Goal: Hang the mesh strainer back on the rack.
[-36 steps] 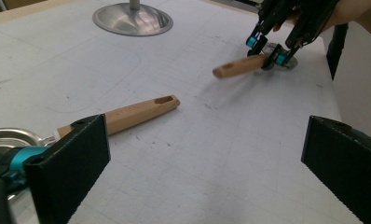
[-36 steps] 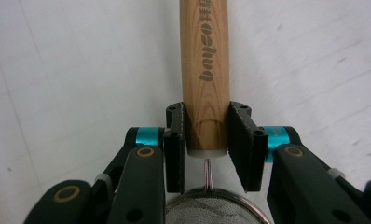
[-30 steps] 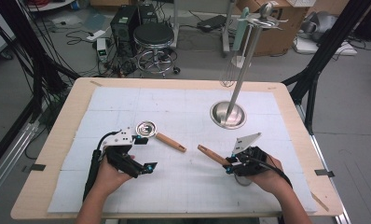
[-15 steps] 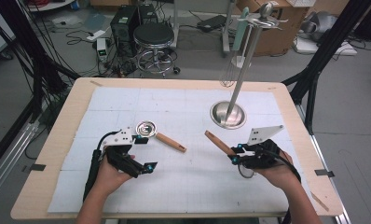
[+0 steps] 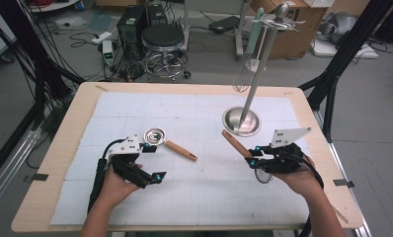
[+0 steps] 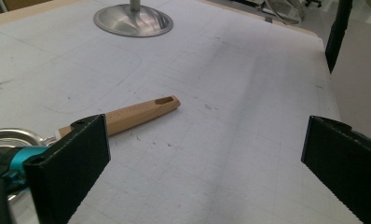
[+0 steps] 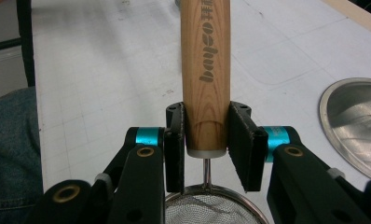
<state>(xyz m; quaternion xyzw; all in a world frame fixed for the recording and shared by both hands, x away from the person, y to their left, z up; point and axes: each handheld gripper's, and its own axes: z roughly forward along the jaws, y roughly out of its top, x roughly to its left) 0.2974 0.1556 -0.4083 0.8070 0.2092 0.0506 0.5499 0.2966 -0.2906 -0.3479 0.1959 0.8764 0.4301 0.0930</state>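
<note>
My right gripper (image 5: 252, 156) (image 7: 206, 140) is shut on the wooden handle (image 5: 235, 142) (image 7: 206, 65) of a small mesh strainer. It holds the strainer off the mat, handle slanting up and away. The strainer's mesh bowl (image 5: 264, 176) (image 7: 211, 210) hangs just behind the jaws. A second utensil lies on the white mat, a small metal ladle (image 5: 155, 136) (image 6: 9, 140) with its own wooden handle (image 5: 180, 150) (image 6: 141, 112). My left gripper (image 5: 154, 162) (image 6: 207, 163) rests open on the mat, one jaw beside the ladle's bowl and nothing between the jaws.
A metal utensil stand rises from a round base (image 5: 241, 121) (image 6: 132, 21) (image 7: 356, 121) at the mat's back right. A whisk (image 5: 241, 74) and a teal-handled tool (image 5: 256, 29) hang from its top. The wooden table edge (image 5: 328, 148) runs along the right.
My right gripper has lifted the strainer off the mat and shifted to the right, so the handle now points higher. The left gripper and the ladle have stayed put.
</note>
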